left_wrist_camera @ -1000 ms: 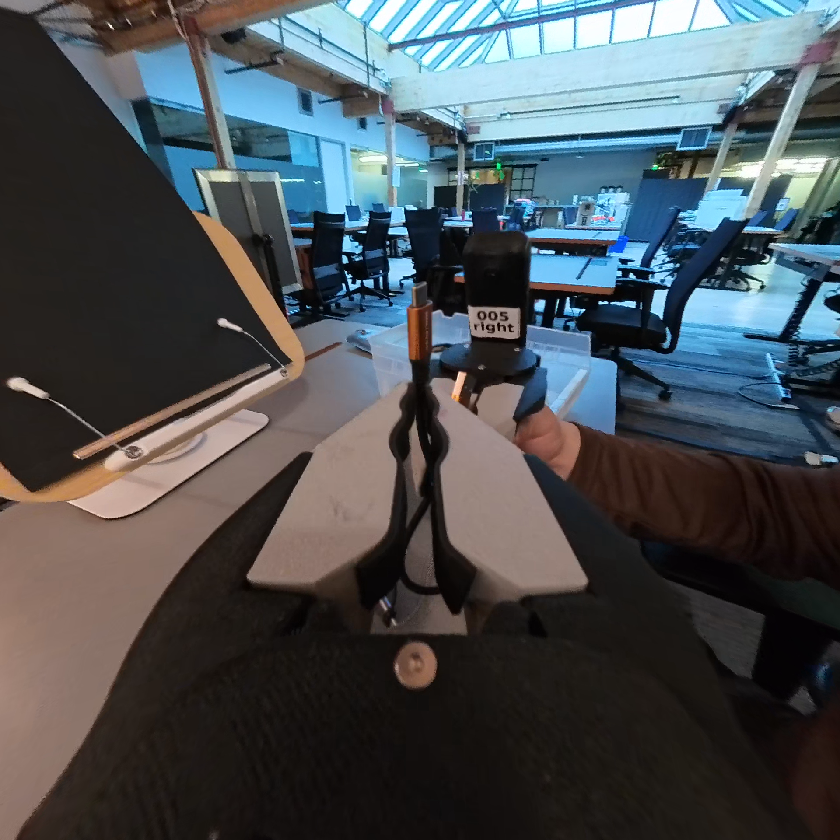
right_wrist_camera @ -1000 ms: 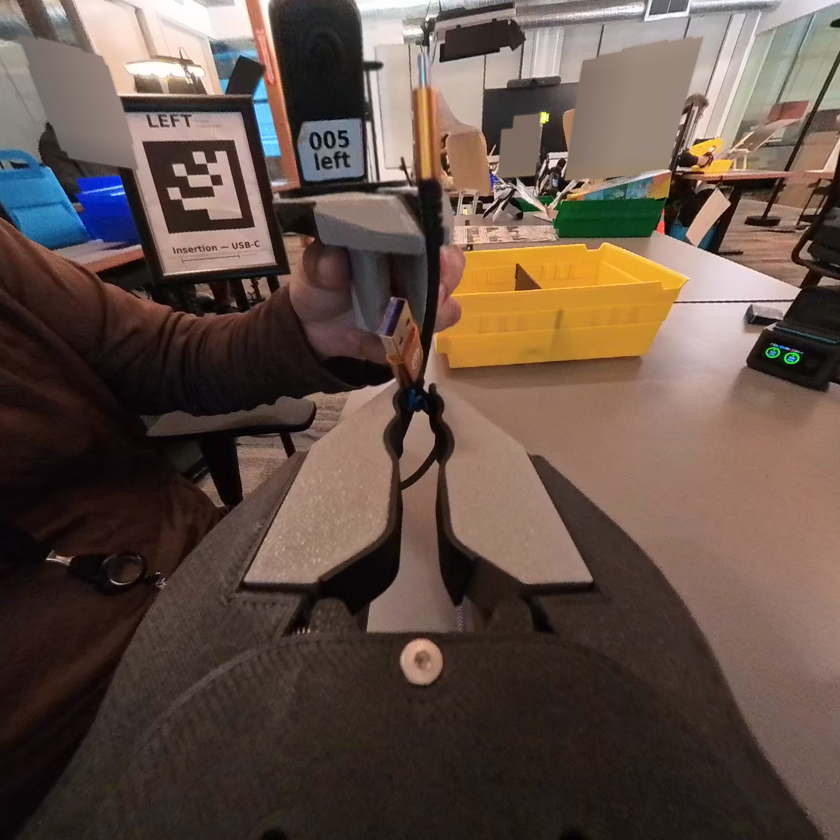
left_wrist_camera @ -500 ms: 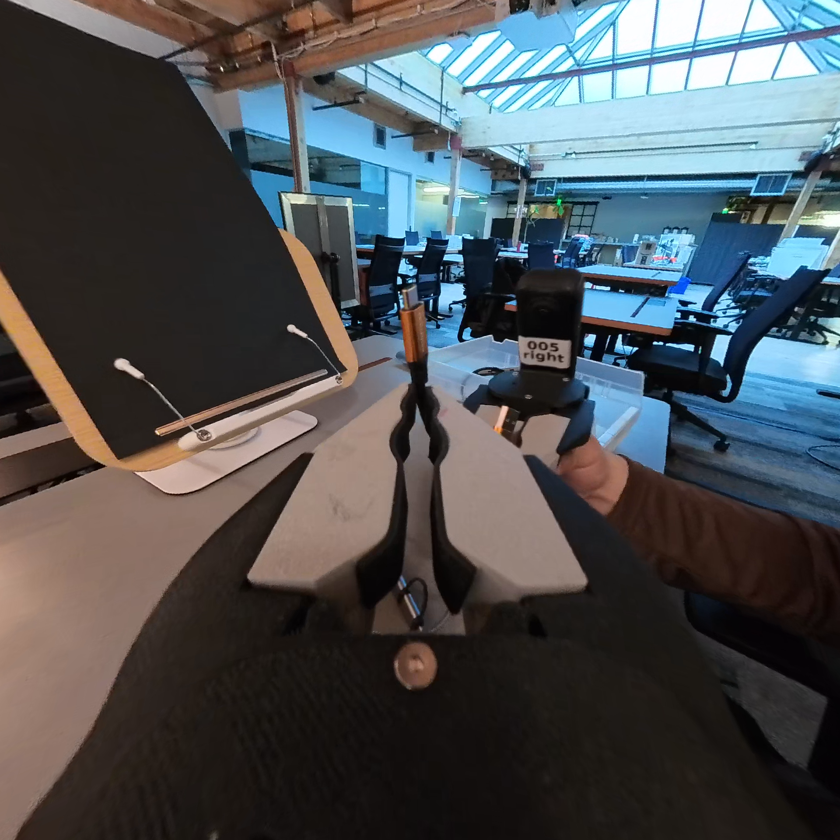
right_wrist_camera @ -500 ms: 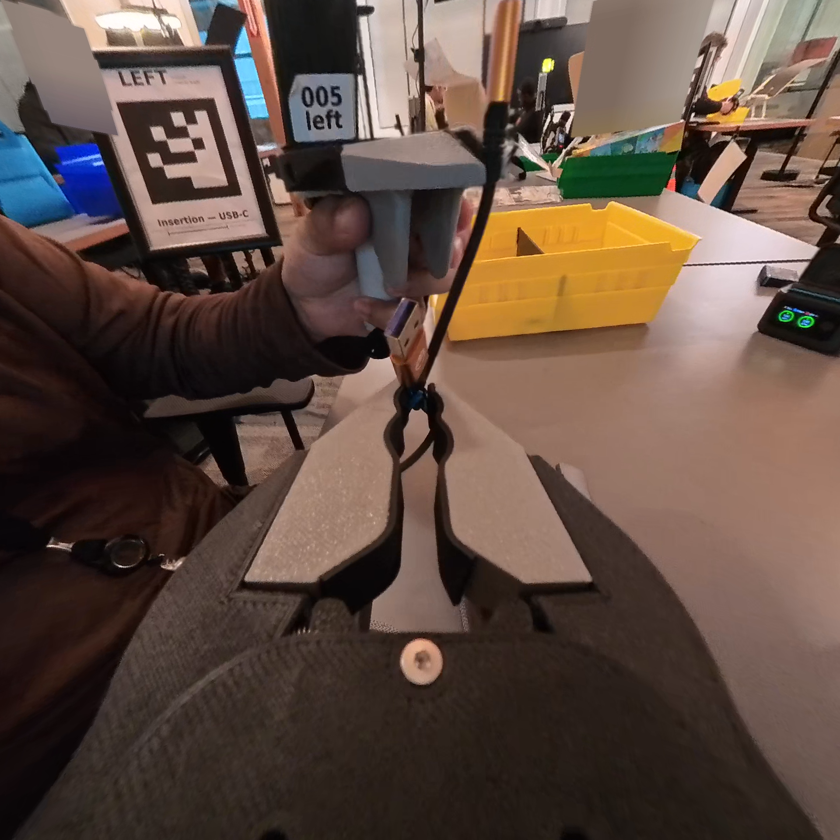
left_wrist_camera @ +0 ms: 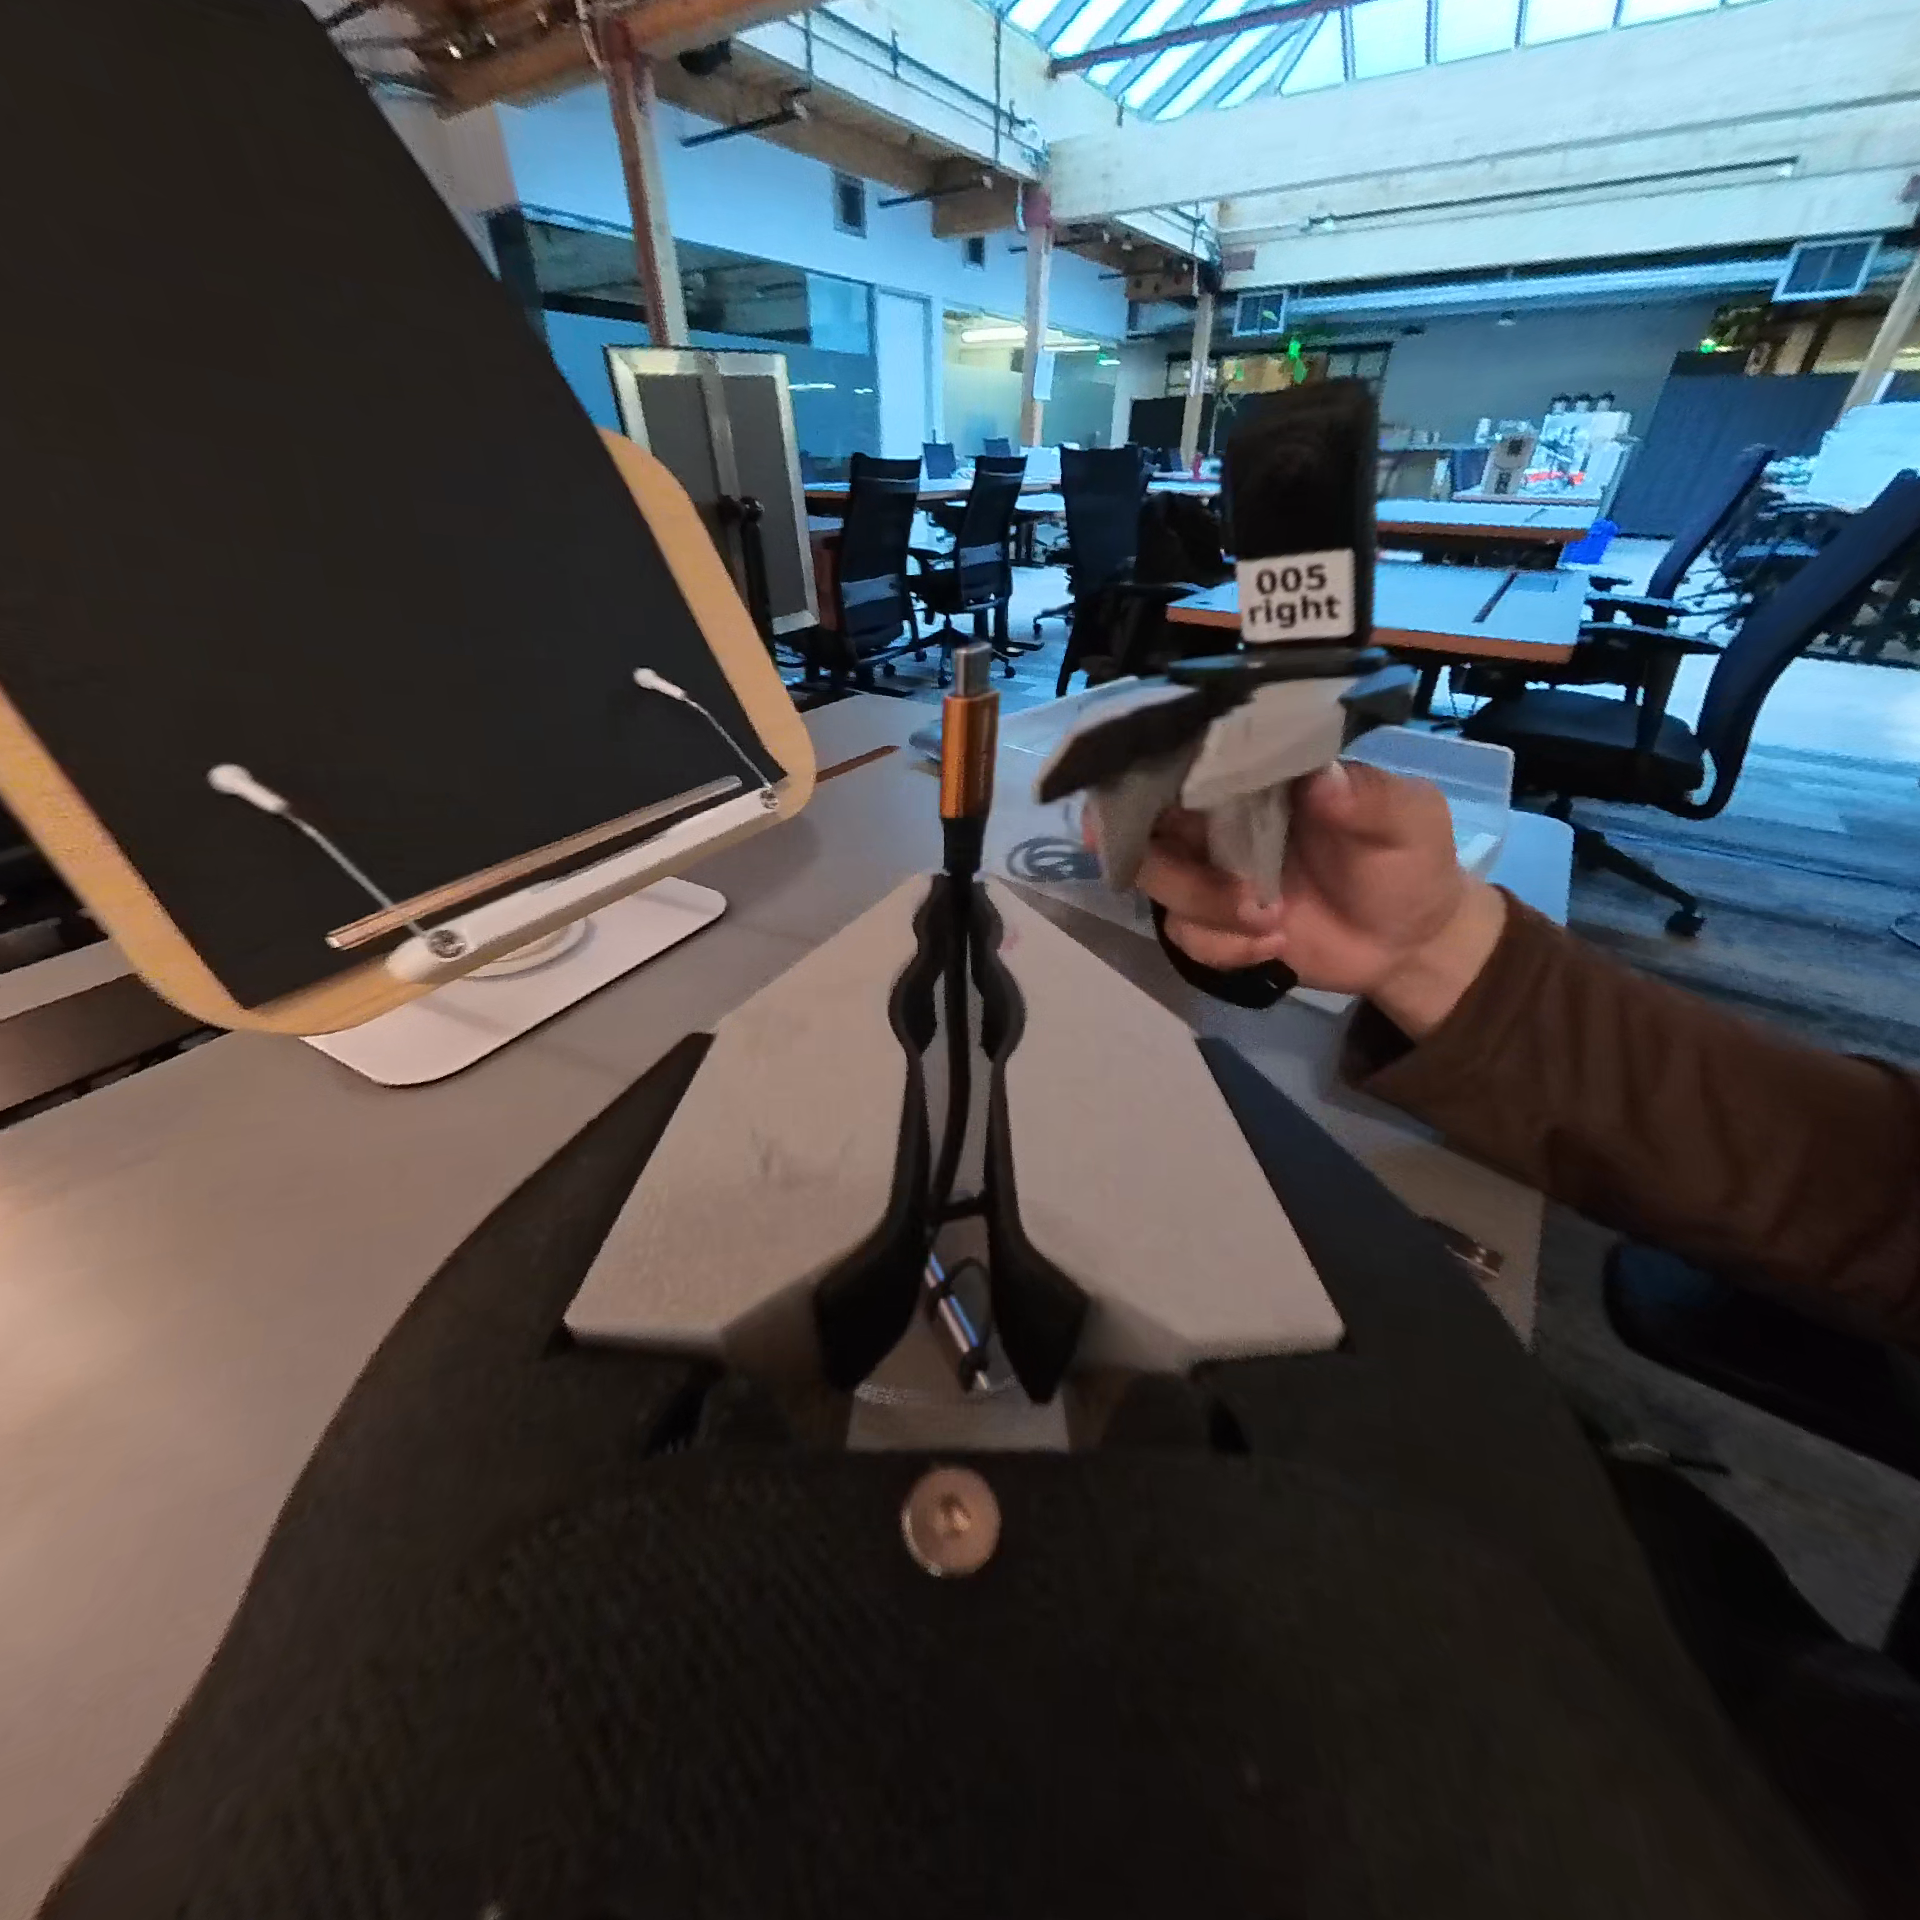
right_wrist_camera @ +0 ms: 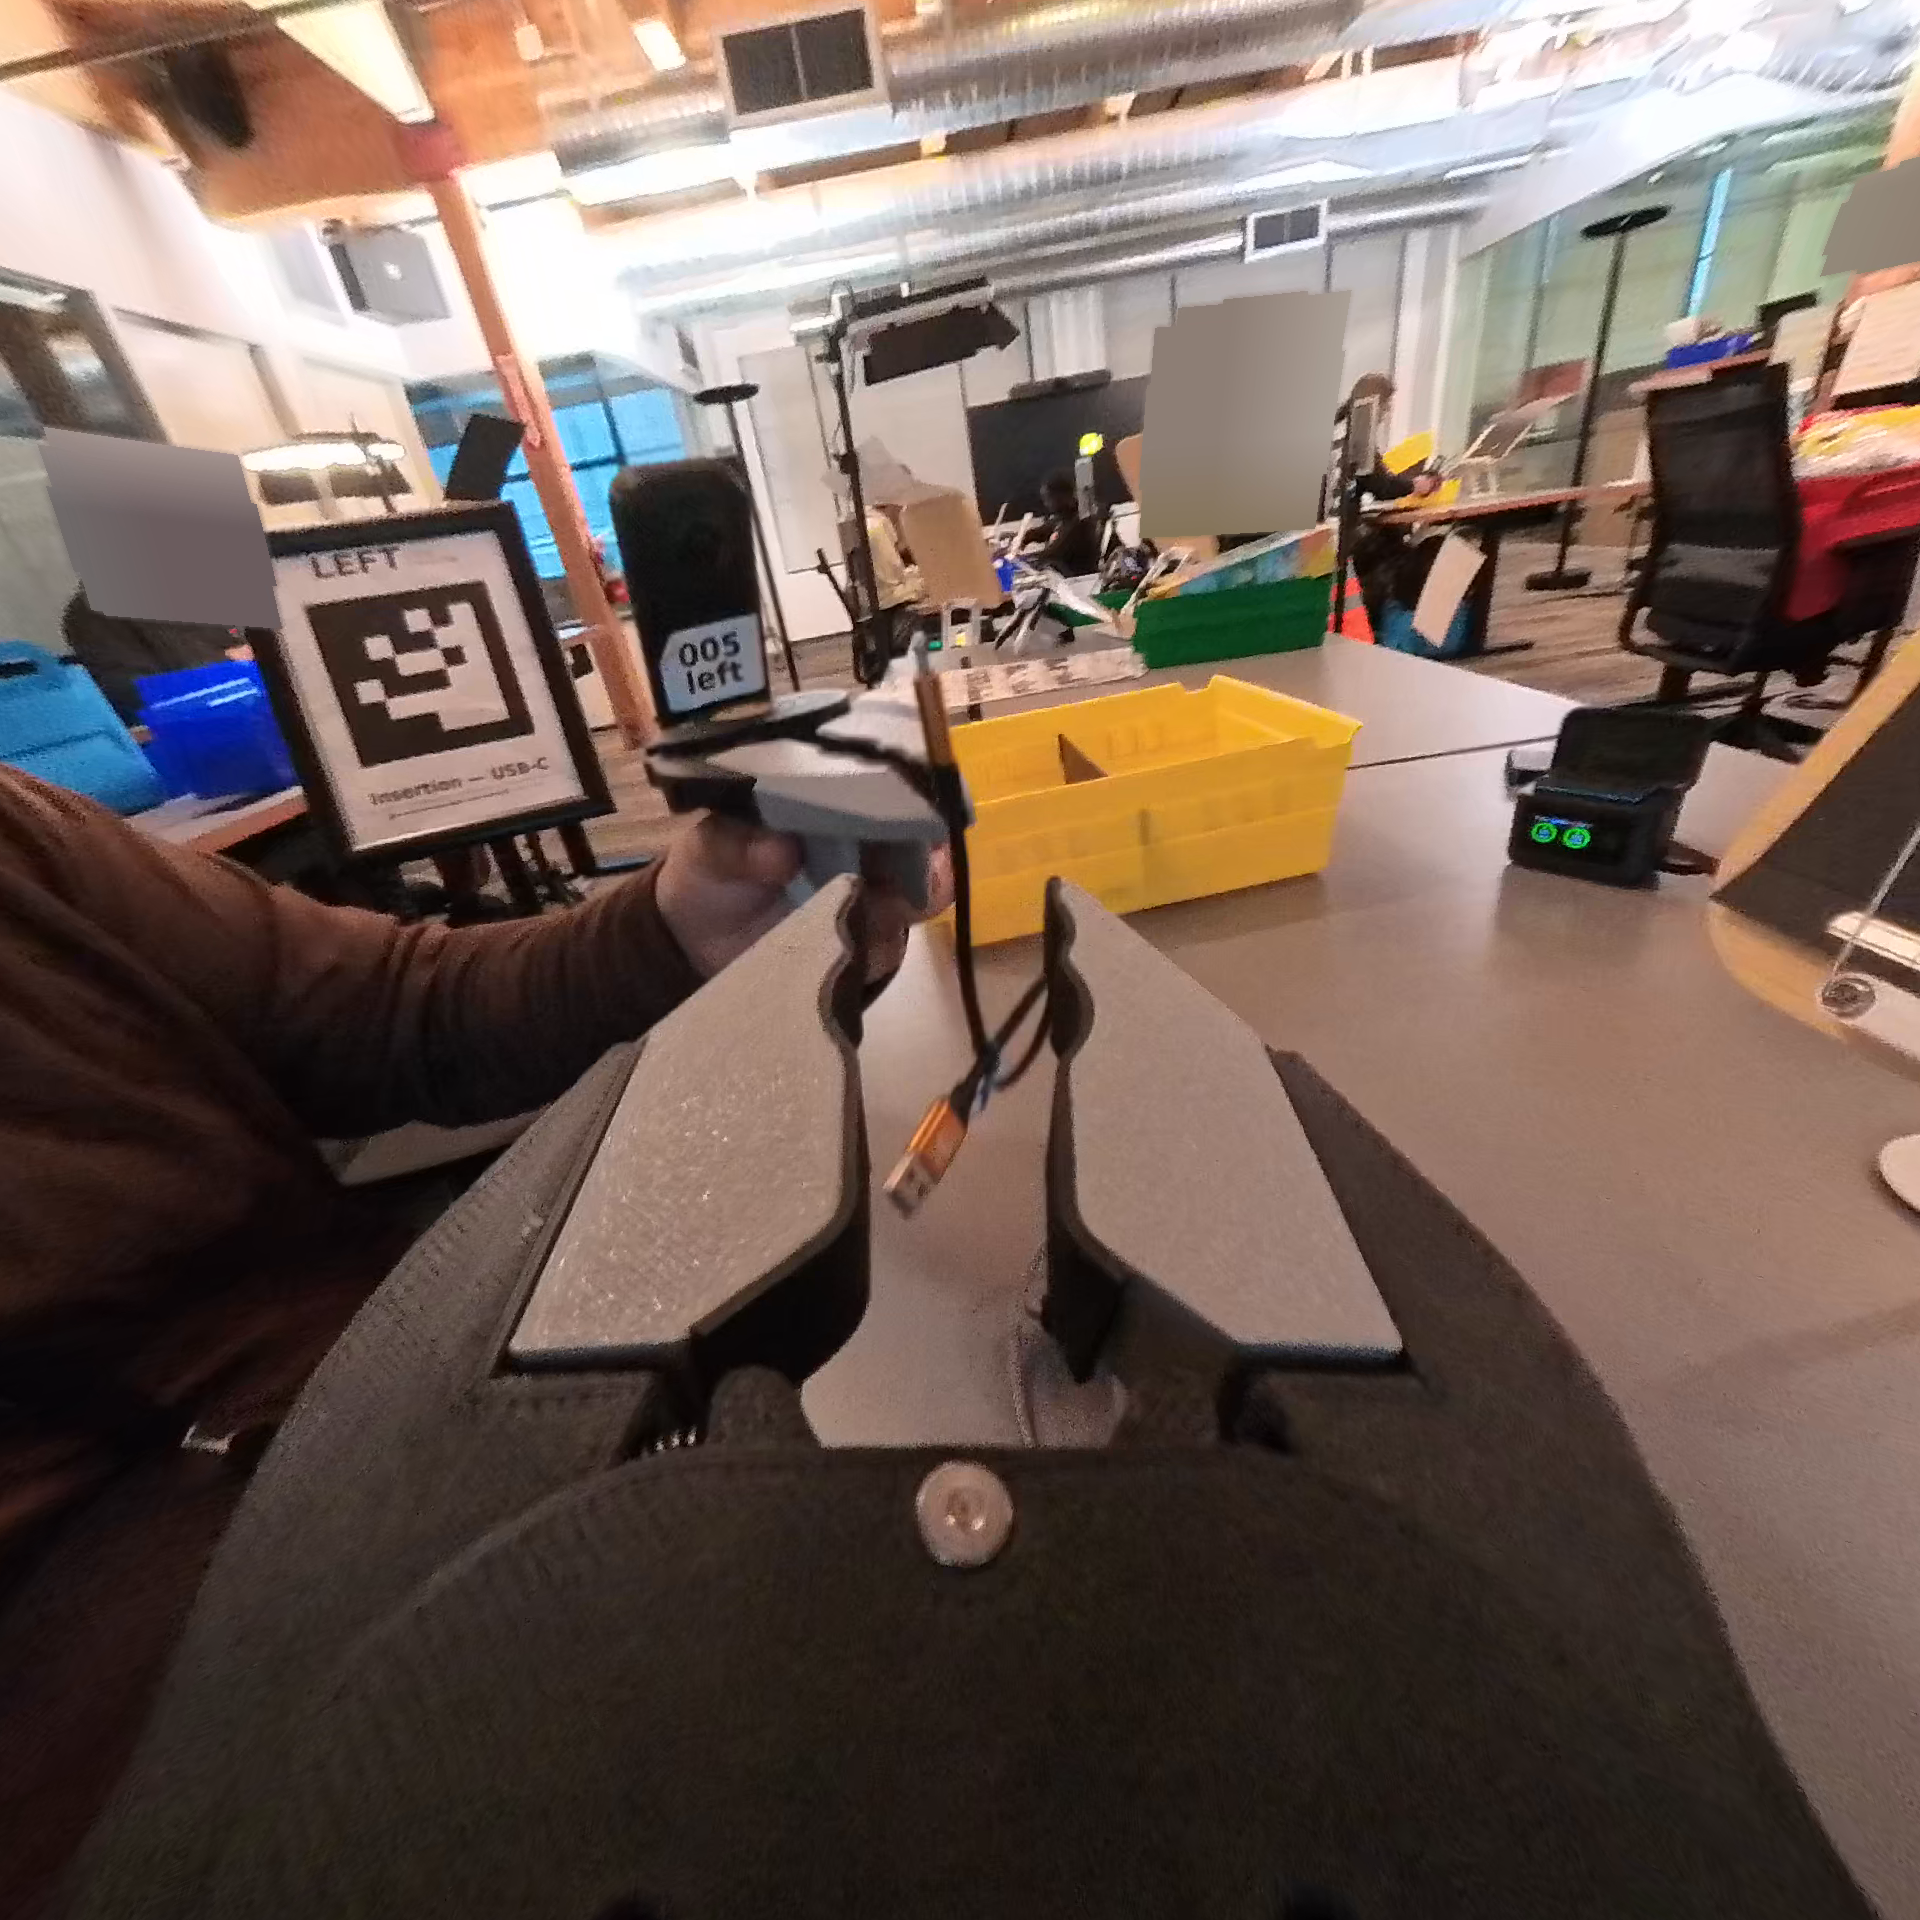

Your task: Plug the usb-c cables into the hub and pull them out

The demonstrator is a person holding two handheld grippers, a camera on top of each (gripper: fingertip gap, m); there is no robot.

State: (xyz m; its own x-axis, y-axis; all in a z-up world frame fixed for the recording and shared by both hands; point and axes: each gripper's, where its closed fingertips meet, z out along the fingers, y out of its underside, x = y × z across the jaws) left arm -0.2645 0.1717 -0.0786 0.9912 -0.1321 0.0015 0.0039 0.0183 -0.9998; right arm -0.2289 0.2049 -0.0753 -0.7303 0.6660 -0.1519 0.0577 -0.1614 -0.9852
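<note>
The usb-c cable (left_wrist_camera: 957,1049) is pinched by its black cord between the closed jaws of the left gripper (left_wrist_camera: 957,914), w/ the orange-sleeved usb-c plug (left_wrist_camera: 968,750) held upright just above the fingertips, clear of the bench (left_wrist_camera: 208,1299). In the right wrist view the same cord is seen hanging down from the left gripper (right_wrist_camera: 940,790) and looping between the fingers of the right gripper (right_wrist_camera: 951,904), whose jaws are spread wide and closed on nothing; the cable's other end, an orange usb-a plug (right_wrist_camera: 928,1155), dangles tilted in that gap, and contact w/ the right-hand finger (right_wrist_camera: 1164,1122) can't be told. Each gripper is carried by a hand (left_wrist_camera: 1340,904) in a brown sleeve (left_wrist_camera: 1662,1122), w/ a black camera (left_wrist_camera: 1304,530) mounted on top. The hub isn't made out in either view. A black board on a wood-edged stand (left_wrist_camera: 312,582) is set on the bench to the left gripper's left, a clear plastic bin (left_wrist_camera: 1444,790) lies beyond. Farther off in the right wrist view, a yellow bin (right_wrist_camera: 1153,800) and a small black device w/ green lights (right_wrist_camera: 1590,831) are placed on the bench, a framed marker sign (right_wrist_camera: 426,675) is stood behind the left hand (right_wrist_camera: 727,894)
</note>
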